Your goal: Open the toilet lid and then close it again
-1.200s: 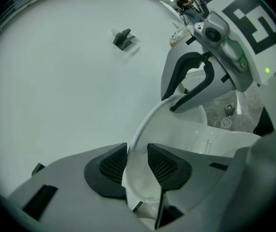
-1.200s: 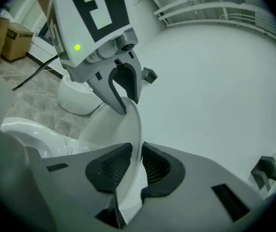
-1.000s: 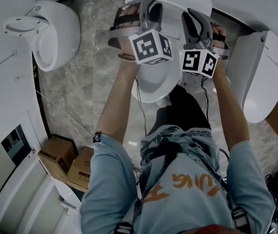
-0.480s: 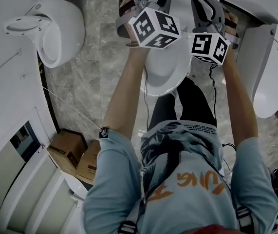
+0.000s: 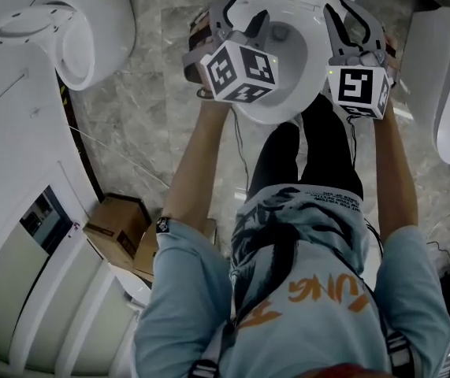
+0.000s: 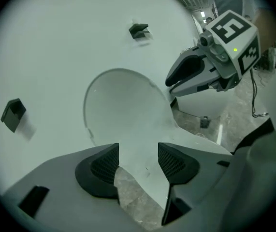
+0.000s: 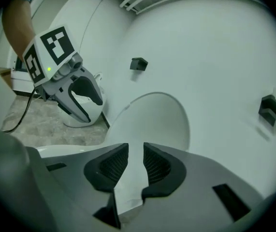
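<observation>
Glossy white toilet lid (image 6: 123,110) stands raised ahead of both grippers, a smooth oval flanked by small black bumpers (image 6: 138,30). Left gripper (image 6: 138,158), jaws just opened wide then eased in, straddles the bowl rim (image 6: 145,170) untouched. The right gripper (image 7: 135,163) has also just been opening, its gap narrower, and grips nothing. Marbled floor (image 5: 154,93) lies open to the left.

Light's flat and cool all round, kinda dim and washed-out grey in the head view. The white toilet lid (image 6: 55,47) is lit evenly, with just faint soft shadows tucked beside its black bumpers (image 6: 13,114). Both gripper views are heavy fisheye, so lines bow outward from the lid and the corners drop to black. In the head view, the marble floor (image 5: 154,93) left of the lid stays fairly sharp, veins and all.
</observation>
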